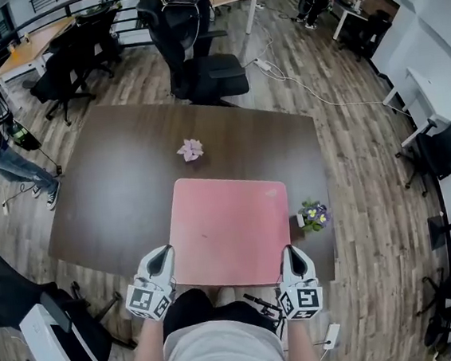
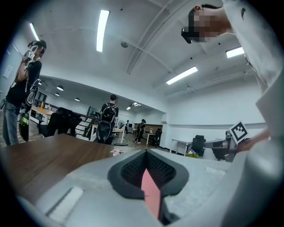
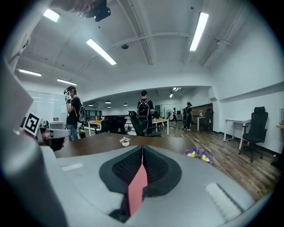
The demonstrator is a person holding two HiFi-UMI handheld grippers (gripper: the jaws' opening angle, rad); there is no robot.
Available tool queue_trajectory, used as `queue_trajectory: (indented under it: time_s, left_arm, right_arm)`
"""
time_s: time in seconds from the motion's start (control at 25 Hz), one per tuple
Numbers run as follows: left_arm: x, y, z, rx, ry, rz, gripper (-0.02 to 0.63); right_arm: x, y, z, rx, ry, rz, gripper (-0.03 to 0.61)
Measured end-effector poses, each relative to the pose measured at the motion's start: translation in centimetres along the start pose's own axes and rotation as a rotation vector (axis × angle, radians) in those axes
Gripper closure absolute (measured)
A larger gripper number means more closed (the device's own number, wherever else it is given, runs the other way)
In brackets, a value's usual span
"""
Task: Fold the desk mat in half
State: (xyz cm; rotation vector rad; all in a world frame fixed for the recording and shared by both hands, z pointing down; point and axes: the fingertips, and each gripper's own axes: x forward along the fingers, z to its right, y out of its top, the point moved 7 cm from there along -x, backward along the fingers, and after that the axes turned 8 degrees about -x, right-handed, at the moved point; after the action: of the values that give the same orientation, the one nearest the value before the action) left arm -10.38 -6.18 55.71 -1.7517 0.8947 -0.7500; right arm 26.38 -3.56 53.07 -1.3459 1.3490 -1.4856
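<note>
while pinched at its near edge from both sides, lying flat and unfolded on the dark brown table: desk mat, pink, close to the table's near side, just in front of the person. clamped onto the near left corner: left gripper, jaws drawn in to a narrow slit, a thin sliver of pink mat squeezed between the black ribbed pads. likewise at the near right corner: right gripper, jaws pressed nearly together, a pink strip of the mat caught upright between the pads. beyond the mat's far edge, apart from it, near the table's middle: small pink flower ornament. just beside the mat's right edge, near the table's right side: little pot of purple and yellow flowers. past the table's far side: black office chair, on wooden flooring.
</note>
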Motion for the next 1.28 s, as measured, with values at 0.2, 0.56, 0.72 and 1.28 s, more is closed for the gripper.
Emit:
queue_trajectory:
  time_s: [0.2,0.56,0.72,1.28]
  left_arm:
    - [1.9,0.4,-0.9,-0.013,-0.014,-0.02,0.611]
    - [3.4,0.9,-3.1,-0.065,0.016,-0.018,0.611]
    - [3.1,0.3,-3.6,-0.079,0.037,-0.019,0.611]
    - [1.7,0.0,-2.8,-0.066,0.025,-0.037,0.611]
  right_arm:
    - [1.4,0.0,1.8,0.008,-0.027,-0.011,0.571]
    - [6.0,-4.0,3.6,-0.01,-0.018,-0.154,0.511]
    - [8.5,-8.7,4.7,0.045,-0.032,-0.303,0.398]
    - [12.3,-17.3,5.8,0.135,-0.001,-0.699,0.213]
